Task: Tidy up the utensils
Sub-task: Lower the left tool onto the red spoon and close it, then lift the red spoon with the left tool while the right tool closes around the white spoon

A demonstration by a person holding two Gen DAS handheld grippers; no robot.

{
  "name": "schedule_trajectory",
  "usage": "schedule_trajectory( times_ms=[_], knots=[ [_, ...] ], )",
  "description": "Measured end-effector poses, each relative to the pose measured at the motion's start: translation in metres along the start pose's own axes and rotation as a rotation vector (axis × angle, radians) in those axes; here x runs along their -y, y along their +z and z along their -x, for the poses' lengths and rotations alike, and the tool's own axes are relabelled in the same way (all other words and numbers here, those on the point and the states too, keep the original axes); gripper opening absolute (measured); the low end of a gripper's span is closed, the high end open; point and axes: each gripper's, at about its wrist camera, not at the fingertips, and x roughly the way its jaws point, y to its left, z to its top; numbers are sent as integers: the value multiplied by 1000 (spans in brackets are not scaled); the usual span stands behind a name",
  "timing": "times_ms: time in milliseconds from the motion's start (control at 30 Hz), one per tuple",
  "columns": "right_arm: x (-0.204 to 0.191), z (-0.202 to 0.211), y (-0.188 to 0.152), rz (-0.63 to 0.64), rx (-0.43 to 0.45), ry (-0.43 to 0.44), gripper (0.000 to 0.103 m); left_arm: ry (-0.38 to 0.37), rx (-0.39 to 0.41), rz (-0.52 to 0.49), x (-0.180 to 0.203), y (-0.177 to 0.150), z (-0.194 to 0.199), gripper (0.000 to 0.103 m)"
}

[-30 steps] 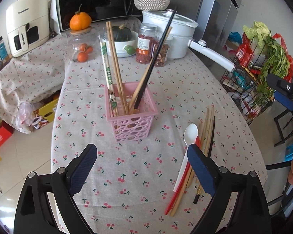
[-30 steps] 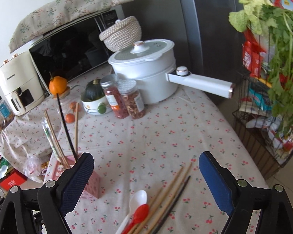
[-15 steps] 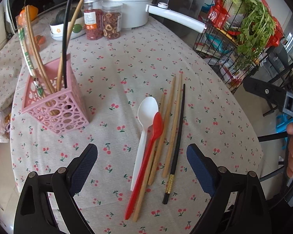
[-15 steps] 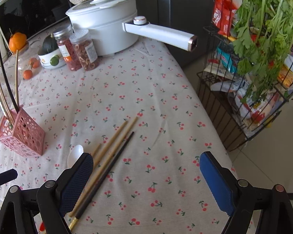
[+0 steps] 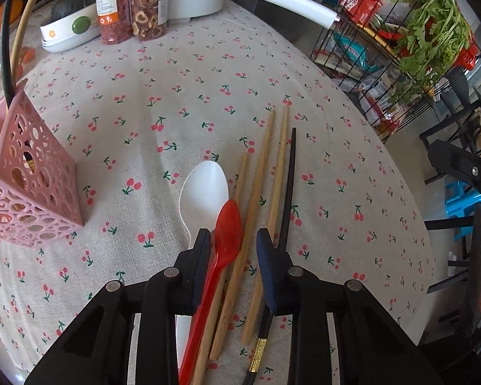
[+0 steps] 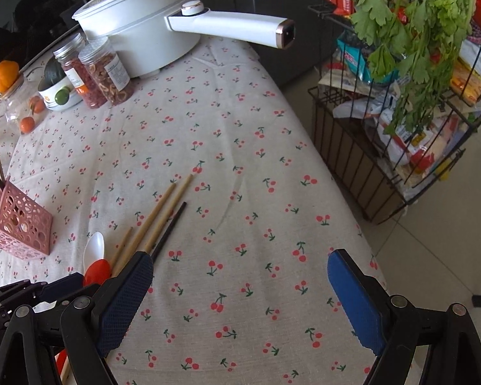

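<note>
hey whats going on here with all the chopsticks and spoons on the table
A person is sorting utensils with a handheld tool in each hand. The left tool has just been closing its jaws around the red spoon and a wooden chopstick, which lie with a white spoon and a black chopstick on the cherry-print tablecloth. The pink holder already has chopsticks in it. The right tool hovers open, holding nothing.

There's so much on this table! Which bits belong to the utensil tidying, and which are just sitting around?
Part of the job:
red spoon
white spoon
wooden chopsticks
black chopstick
pink holder

Just lying about:
white pot
two jars
vegetable rack
</note>
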Motion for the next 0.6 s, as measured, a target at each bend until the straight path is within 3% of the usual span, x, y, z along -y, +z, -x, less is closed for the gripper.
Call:
schedule_trajectory(
  times_ms=[267, 600],
  knots=[
    [-2, -7, 3, 12, -16, -2, 92, 22, -9, -5, -1, 5, -6, 5],
    [-17, -14, 3, 31, -31, -5, 92, -57, 154, 38, -10, 2, 69, 4]
  ],
)
